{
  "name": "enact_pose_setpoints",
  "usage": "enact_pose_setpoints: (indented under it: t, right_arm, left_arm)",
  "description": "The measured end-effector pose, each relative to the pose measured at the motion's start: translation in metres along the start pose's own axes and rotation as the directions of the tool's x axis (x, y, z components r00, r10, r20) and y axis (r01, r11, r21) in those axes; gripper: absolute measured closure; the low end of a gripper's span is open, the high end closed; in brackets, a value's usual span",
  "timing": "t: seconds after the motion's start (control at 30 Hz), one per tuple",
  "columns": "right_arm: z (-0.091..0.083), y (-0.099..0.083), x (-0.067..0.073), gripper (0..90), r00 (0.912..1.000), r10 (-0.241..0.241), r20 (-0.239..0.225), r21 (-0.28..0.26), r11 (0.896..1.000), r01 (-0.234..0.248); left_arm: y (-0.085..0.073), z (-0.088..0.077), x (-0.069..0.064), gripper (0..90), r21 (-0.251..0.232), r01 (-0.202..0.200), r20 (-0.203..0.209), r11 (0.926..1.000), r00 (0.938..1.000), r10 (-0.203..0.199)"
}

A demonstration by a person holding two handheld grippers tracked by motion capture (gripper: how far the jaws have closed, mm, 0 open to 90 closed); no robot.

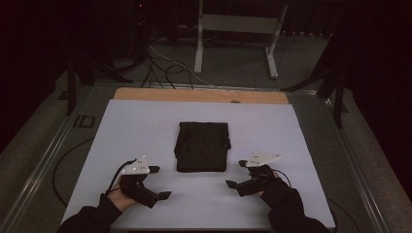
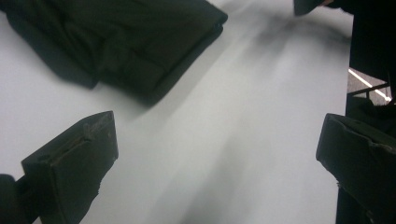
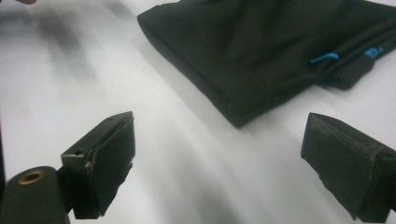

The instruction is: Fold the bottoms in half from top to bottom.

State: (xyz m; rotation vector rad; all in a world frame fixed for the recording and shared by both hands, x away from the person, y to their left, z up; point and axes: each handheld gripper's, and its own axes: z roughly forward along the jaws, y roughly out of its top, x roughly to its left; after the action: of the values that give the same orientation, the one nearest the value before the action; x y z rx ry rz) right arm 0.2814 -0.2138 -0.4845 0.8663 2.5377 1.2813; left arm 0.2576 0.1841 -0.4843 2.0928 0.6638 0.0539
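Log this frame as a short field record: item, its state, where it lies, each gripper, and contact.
item: black garment
state: folded into a neat rectangle, lying flat; small blue marks on it in the right gripper view
surface: white sheet on the table
left gripper: open, near-left of the garment
right gripper: open, near-right of the garment
contact: none; both grippers apart from the garment

Black folded cloth (image 1: pixel 202 146) with blue tag, white table cover (image 1: pixel 145 126), black grippers
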Motion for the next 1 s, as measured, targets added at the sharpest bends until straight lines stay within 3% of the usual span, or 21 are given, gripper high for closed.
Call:
enact_pose_setpoints:
  t: [0.4, 0.6, 1.0]
  right_arm:
    - [-0.03, -0.022, 0.0, 10.0, 0.9983, 0.001, 0.059, 0.003, 1.0, -0.001]
    - [-0.041, -0.033, -0.002, 10.0, 0.9966, 0.028, 0.078, 0.007, 1.0, -0.029]
    - [-0.069, -0.057, -0.007, 10.0, 0.9848, 0.073, 0.158, -0.003, 0.997, -0.074]
  left_arm:
    - [-0.018, -0.016, 0.0, 0.0, 0.01, 0.023, -0.025, 0.9997, 0.9994, -0.023]
    - [-0.025, -0.025, 0.001, 0.0, 0.014, 0.027, -0.048, 0.9995, 0.9985, -0.027]
    - [-0.03, -0.037, -0.001, 0.0, -0.001, 0.025, -0.073, 0.9997, 0.997, -0.025]
